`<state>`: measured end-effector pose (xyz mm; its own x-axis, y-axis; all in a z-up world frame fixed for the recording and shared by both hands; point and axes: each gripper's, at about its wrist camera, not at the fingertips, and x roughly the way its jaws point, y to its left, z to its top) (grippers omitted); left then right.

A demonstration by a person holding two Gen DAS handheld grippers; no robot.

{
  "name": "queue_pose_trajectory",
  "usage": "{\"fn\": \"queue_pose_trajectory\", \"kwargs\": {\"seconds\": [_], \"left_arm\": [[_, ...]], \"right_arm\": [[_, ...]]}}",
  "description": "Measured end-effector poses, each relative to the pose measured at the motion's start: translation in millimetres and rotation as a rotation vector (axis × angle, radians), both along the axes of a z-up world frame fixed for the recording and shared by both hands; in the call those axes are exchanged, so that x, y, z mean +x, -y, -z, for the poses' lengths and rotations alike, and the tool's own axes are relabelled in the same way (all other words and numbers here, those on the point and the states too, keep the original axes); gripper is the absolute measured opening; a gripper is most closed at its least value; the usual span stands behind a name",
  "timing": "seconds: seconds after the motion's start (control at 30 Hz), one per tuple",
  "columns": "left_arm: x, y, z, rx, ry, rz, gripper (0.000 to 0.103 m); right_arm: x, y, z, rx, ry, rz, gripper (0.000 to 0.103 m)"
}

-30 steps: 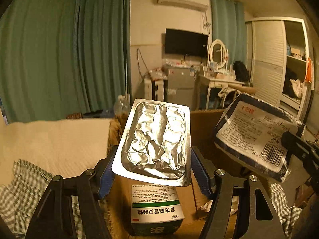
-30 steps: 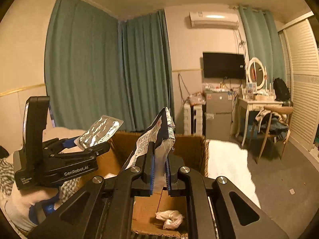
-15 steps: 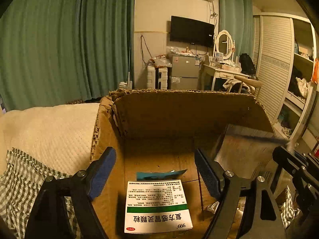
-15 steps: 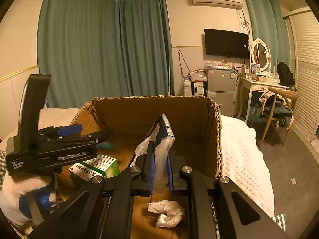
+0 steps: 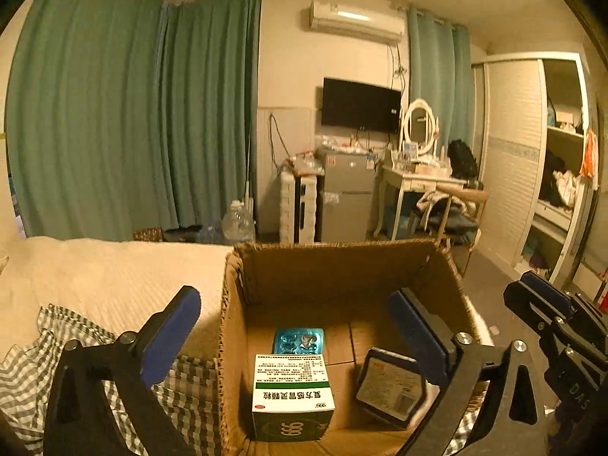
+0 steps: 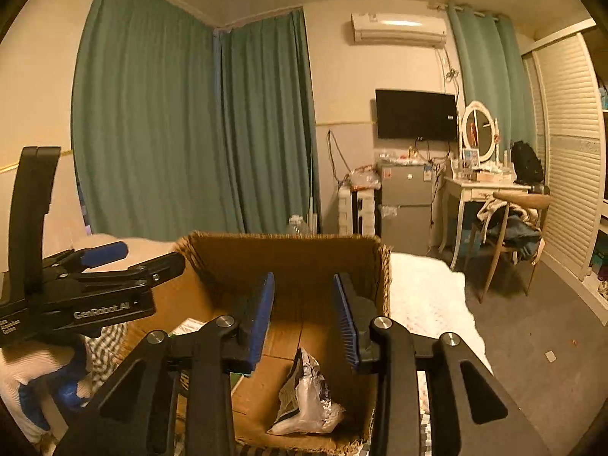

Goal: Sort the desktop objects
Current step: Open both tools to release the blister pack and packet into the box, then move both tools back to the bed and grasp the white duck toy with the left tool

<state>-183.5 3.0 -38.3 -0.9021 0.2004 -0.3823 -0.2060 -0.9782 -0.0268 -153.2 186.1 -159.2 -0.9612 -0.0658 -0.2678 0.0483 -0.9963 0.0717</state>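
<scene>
Over the cardboard box (image 5: 342,277), left wrist view: my left gripper (image 5: 292,326) hung spread wide and empty; the green medicine box (image 5: 290,395), the blue blister pack (image 5: 299,341) and the dark packet (image 5: 391,389) lay on the floor of it.
Over the same box, right wrist view: my right gripper (image 6: 304,315) stood parted, holding nothing; the crumpled packet (image 6: 307,399) lay below it.
Risk: I judged that withdrawing low could snag a finger on the corrugated wall and tip the box.

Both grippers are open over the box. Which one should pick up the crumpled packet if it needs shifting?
Right gripper: it is open, with the packet lying directly below its fingers. The left gripper is centred over the green medicine box instead.
</scene>
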Motion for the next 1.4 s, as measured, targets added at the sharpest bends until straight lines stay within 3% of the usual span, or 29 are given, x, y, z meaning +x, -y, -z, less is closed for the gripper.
{"fn": "queue_pose_trajectory", "kwargs": {"seconds": [0.27, 0.67, 1.03, 1.17, 1.4], "left_arm": [[32, 8, -31, 0.02, -0.034, -0.013, 0.103], [83, 10, -26, 0.009, 0.005, -0.027, 0.103], [122, 16, -11, 0.007, 0.05, -0.066, 0.103], [135, 18, -13, -0.015, 0.019, -0.107, 0.103], [159, 25, -10, 0.018, 0.003, -0.107, 0.103]], "right_arm": [[47, 8, -30, 0.017, -0.082, 0.016, 0.045], [115, -1, -57, -0.032, -0.154, 0.05, 0.051], [152, -21, -53, -0.049, -0.122, 0.099, 0.051], [165, -24, -49, -0.052, -0.101, 0.102, 0.051], [181, -23, -41, -0.048, -0.078, 0.085, 0.055]]}}
